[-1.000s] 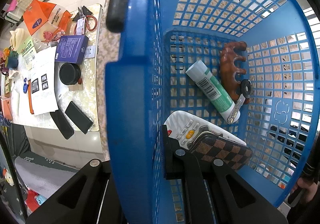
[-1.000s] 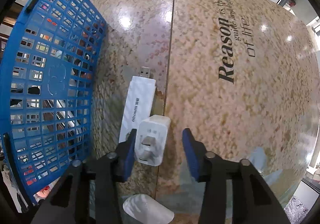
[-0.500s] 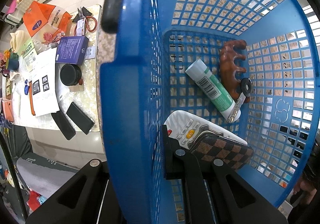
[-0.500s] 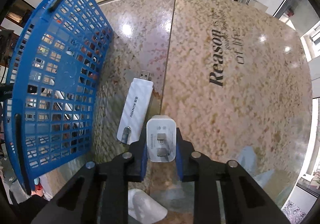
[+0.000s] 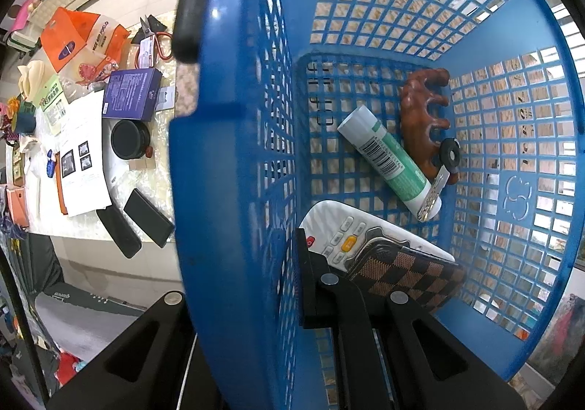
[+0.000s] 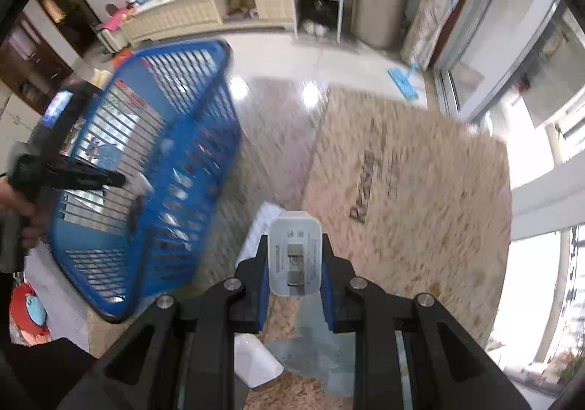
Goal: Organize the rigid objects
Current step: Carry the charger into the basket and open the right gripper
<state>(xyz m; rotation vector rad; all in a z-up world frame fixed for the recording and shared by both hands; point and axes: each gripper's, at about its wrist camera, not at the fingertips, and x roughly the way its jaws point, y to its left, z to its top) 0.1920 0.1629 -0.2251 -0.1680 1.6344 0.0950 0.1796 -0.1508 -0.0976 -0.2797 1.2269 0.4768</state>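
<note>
Currently, white plastic charger plug [image 6: 294, 256] is clamped between right gripper [image 6: 294, 274] pads, raised off the speckled stone tabletop [image 6: 420, 198]. Blue plastic lattice basket [image 5: 234, 190] wall is pinched by left gripper [image 5: 292, 278], at the tabletop's left edge.

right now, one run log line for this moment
left gripper: shut on blue plastic basket wall | right gripper: shut on white plug adapter | phase: carrying to basket

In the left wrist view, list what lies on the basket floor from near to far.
Brown checkered wallet → white remote control → green-and-white tube → carved brown wooden piece against the blue plastic basket wall.
</note>
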